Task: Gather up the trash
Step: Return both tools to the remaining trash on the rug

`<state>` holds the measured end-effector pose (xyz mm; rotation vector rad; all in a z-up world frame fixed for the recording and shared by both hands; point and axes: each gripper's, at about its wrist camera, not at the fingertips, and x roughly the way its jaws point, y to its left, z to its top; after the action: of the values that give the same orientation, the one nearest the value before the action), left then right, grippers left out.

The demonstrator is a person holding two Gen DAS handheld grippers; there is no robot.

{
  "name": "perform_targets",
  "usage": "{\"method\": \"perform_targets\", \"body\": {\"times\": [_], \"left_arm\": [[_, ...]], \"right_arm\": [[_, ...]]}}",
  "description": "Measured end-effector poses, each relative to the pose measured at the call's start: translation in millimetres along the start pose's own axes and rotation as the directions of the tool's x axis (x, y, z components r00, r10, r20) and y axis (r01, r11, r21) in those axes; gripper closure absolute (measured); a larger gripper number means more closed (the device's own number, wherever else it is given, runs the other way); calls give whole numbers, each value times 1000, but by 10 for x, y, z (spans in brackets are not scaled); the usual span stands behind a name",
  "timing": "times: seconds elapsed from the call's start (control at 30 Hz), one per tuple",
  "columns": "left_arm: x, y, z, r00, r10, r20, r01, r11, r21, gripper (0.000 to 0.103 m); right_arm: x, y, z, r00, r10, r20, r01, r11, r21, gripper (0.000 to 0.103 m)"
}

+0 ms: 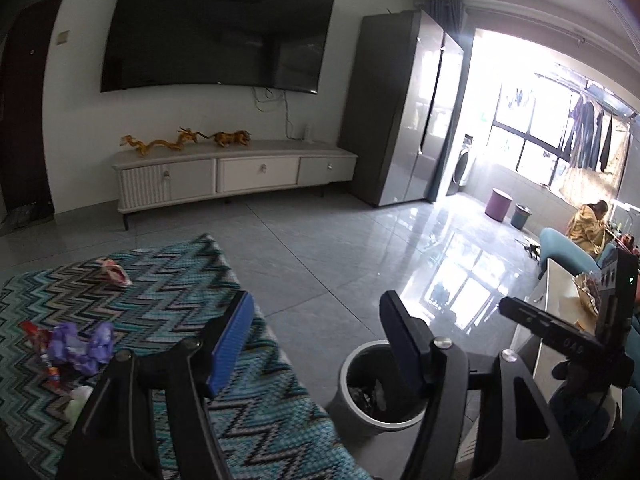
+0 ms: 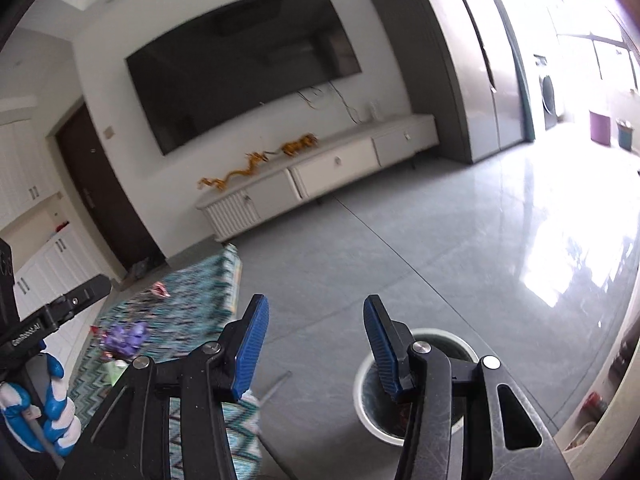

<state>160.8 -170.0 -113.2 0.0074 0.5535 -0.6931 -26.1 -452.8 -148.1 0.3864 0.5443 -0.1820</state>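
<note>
The left gripper [image 1: 316, 328] is raised, jaws spread wide, holding nothing. The right gripper [image 2: 316, 332] is likewise wide open and empty, tilted, above the round grey waste bin [image 2: 362, 380]. Trash remains on the teal zigzag-patterned rug [image 1: 192, 276]: a crumpled purple wrapper [image 1: 84, 346], a red wrapper [image 1: 34, 330] and a pink wrapper [image 1: 114, 274]. The bin stands on the floor just beside the rug.

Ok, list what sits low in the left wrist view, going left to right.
red wrapper → purple wrapper → left gripper, open → trash bin → right gripper, seen from the side at the right edge.
</note>
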Motion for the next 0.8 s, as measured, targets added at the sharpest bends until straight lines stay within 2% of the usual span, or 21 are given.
{"method": "perform_targets", "body": {"times": [0.1, 0.23, 0.33, 0.5, 0.6, 0.73, 0.8], "left_arm": [[-501, 476, -23, 995, 74, 59, -73, 997, -28, 39], [-1091, 1042, -58, 978, 169, 119, -161, 984, -79, 39], [-1478, 1342, -28, 963, 225, 149, -214, 973, -83, 39], [-2043, 1559, 37, 937, 274, 216, -267, 962, -62, 39], [-2190, 1654, -23, 926, 293, 239, -287, 956, -60, 39], [-2047, 1867, -248, 934, 297, 198, -282, 954, -103, 40], [-1912, 2031, -370, 944, 287, 162, -267, 954, -137, 42]], "right_arm": [[-181, 288, 79, 999, 37, 36, -35, 998, -48, 56], [-344, 673, 179, 994, 91, 66, -83, 990, -115, 55], [-430, 964, 234, 988, 132, 78, -119, 980, -162, 52], [-481, 1369, 281, 976, 207, 73, -186, 957, -224, 52], [-447, 1544, 275, 970, 233, 63, -212, 947, -243, 52], [-288, 1751, 218, 968, 250, 19, -236, 935, -264, 52], [-166, 1861, 175, 966, 257, -12, -250, 928, -275, 52]]}}
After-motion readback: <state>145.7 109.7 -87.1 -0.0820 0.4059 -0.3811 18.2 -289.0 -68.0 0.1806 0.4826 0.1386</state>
